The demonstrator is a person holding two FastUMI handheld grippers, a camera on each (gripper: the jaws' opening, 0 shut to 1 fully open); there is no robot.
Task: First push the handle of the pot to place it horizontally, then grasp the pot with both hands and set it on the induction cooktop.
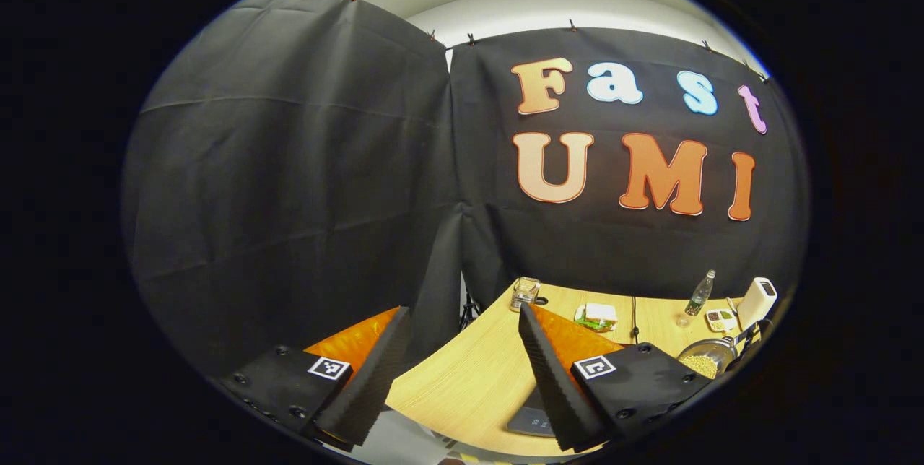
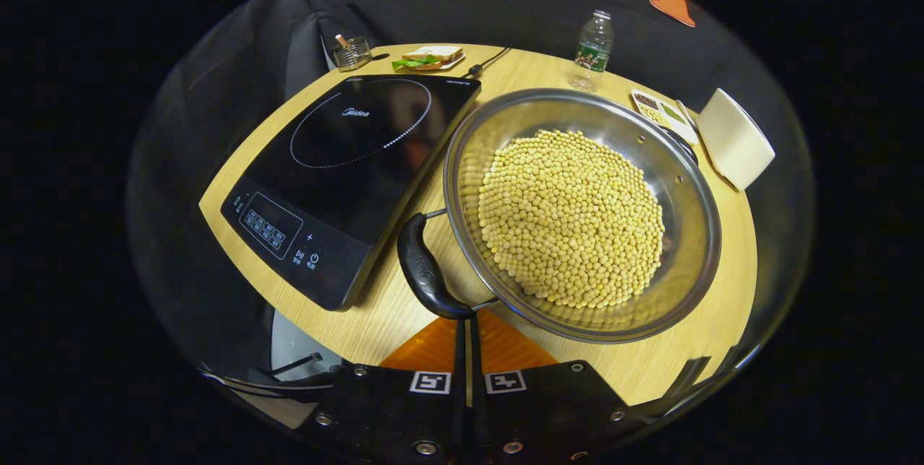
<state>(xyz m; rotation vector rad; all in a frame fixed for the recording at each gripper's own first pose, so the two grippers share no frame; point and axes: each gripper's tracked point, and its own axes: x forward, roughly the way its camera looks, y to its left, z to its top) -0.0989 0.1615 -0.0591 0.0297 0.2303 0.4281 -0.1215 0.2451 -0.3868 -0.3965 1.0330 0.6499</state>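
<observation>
Left gripper view: left gripper [image 1: 462,371] at bottom centre, fingers wide apart, nothing between them, raised above the wooden table [image 1: 469,378]. Lower right of frame: pot [image 1: 711,357] with beans, partly cut off at the edge; beside it a white container [image 1: 756,300], a plastic bottle [image 1: 700,293], a sandwich [image 1: 598,316] and a glass holder [image 1: 525,293].

Right gripper view: right gripper [image 2: 468,339] at bottom centre, fingers together, tips touching the pot's black side handle [image 2: 426,274]. Pot [image 2: 581,212], steel, filled with yellow beans [image 2: 570,218], centre right, resting on the table [image 2: 375,328]. Induction cooktop [image 2: 339,176] just left of the pot, its edge beside the rim. Bottle [image 2: 594,42] at top.
</observation>
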